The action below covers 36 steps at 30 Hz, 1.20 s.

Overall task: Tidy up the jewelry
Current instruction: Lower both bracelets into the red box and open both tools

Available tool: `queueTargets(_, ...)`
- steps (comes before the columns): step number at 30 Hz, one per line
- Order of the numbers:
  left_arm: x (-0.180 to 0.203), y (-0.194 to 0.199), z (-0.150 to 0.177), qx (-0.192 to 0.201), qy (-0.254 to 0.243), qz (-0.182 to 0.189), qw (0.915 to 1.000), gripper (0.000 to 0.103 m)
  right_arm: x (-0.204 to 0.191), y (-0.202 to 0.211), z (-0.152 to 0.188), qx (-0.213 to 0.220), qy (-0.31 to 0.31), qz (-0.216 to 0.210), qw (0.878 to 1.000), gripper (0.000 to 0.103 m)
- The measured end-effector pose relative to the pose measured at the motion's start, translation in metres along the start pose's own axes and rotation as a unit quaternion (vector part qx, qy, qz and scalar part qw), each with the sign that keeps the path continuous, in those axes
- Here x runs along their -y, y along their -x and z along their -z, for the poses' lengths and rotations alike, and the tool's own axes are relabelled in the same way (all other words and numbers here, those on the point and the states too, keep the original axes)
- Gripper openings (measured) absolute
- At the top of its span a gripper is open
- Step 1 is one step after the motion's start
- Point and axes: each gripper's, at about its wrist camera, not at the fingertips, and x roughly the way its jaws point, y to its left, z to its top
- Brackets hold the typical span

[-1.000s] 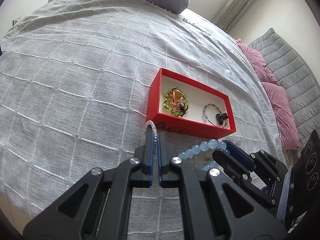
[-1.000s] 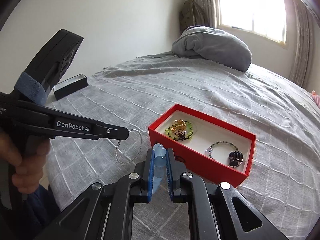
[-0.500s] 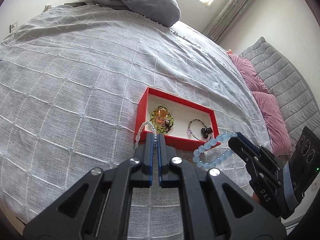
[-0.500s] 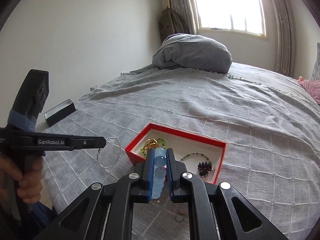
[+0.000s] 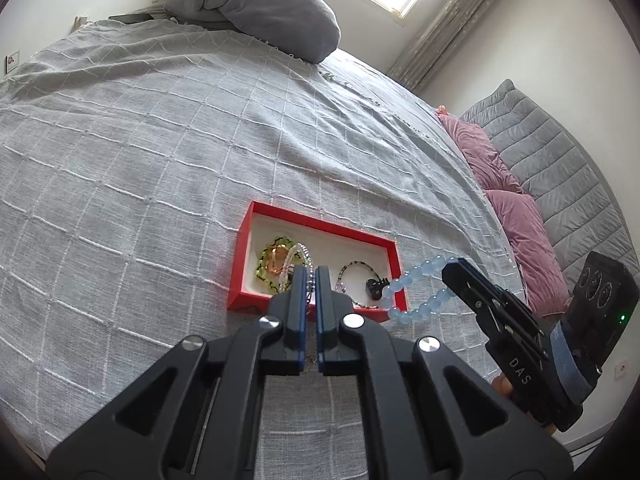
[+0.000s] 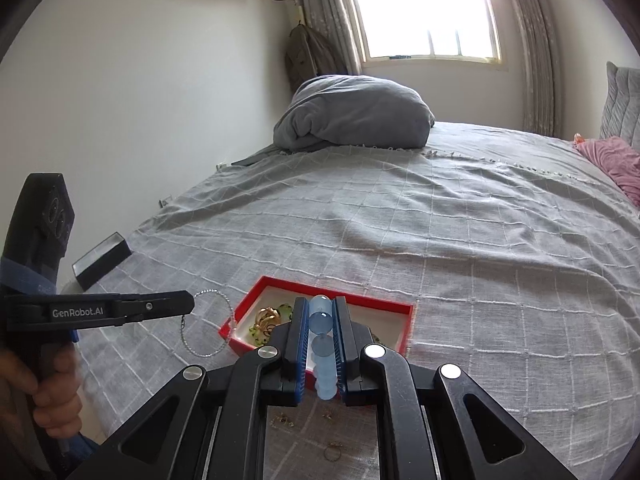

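Left gripper (image 5: 311, 276), jaws nearly closed, pinches a thin silver chain bracelet (image 6: 204, 322) that hangs as a loop above the grey checked bedspread (image 5: 160, 152), beside the near left corner of the shallow red rectangular box with white lining (image 5: 248, 256). Right gripper (image 6: 321, 320), jaws clamped on a bracelet of pale blue translucent round beads (image 5: 412, 288), holds it in the air at the box's right end. Inside the box lie a green-and-amber beaded piece (image 5: 272, 258) and a dark beaded bracelet (image 5: 356, 280)
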Motion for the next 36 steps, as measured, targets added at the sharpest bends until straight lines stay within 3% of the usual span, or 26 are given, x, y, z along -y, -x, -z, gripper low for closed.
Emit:
queueTargets(12,-0.005,-0.017,-0.016,0.010,0.017,0.008,0.9998,0.005,0.009,-0.051,-0.010,-0.035,-0.052,-0.033,0.997,0.012)
queueTargets(20,0.006,-0.030,-0.013,-0.005,0.008,0.014,0.9999,0.004,0.043,-0.061,0.003,-0.069,-0.099,0.006,0.993,0.012)
queueTargets(26,0.020,-0.037,-0.011,-0.006,0.001,0.023,0.9997,0.005,0.039,-0.052,0.005,-0.073,-0.099,-0.001,0.992,0.012)
queueTargets(32,0.030,-0.045,-0.008,-0.011,-0.007,0.022,0.9997,0.005,0.045,-0.057,0.019,-0.111,-0.105,0.045,0.987,0.012)
queueTargets(36,0.037,-0.050,-0.005,-0.015,-0.009,0.026,0.9995,0.005,0.052,-0.057,0.021,-0.120,-0.117,0.042,0.985,0.013)
